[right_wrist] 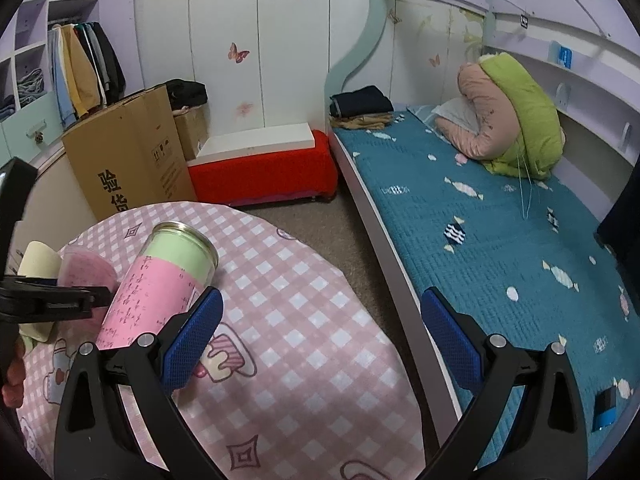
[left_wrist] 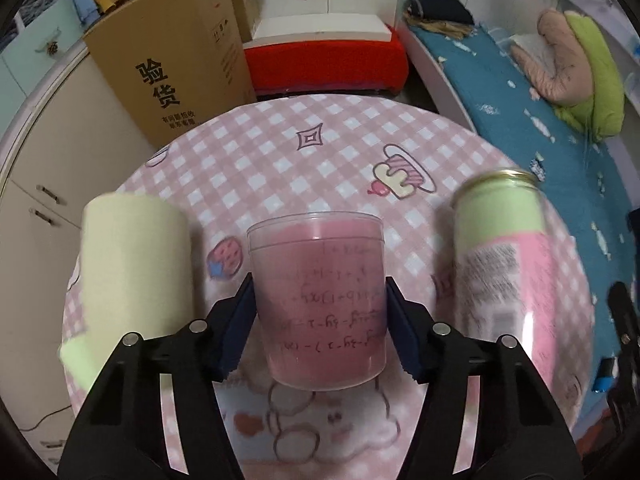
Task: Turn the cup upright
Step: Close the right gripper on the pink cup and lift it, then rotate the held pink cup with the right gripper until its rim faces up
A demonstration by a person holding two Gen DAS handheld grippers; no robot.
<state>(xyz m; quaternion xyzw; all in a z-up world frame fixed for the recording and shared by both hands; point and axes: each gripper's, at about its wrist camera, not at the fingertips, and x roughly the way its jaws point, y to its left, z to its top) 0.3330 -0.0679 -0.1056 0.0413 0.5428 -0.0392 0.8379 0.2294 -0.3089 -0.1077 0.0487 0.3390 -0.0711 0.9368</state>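
Item 1, cup [left_wrist: 316, 300]: clear plastic with a pink lining and handwriting showing through the wall. It sits dead centre in my left wrist view, wide end uppermost, over the pink checked table [left_wrist: 320, 152]. I cannot tell whether its base touches the cloth. I judge it upright or nearly so, held low so it can be set down.

Item 2, left gripper [left_wrist: 318, 328]: jaws closed to the cup's width, blue pads pressed against both sides of its lower wall.

Item 3, right gripper [right_wrist: 320, 332]: jaws spread wide, nothing between them; parked off the table's edge toward the bed [right_wrist: 480, 208], I judge to stay clear.

Item 4, can [left_wrist: 500, 264]: green and pink, at 3 o'clock of the cup, apart from it. Top rim visible; contents cannot be told.

Item 5, pale yellow cylinder [left_wrist: 136, 264]: at 9 o'clock of the cup. Contents not visible.

Item 6, cardboard box [left_wrist: 168, 60]: at 11 o'clock beyond the table.
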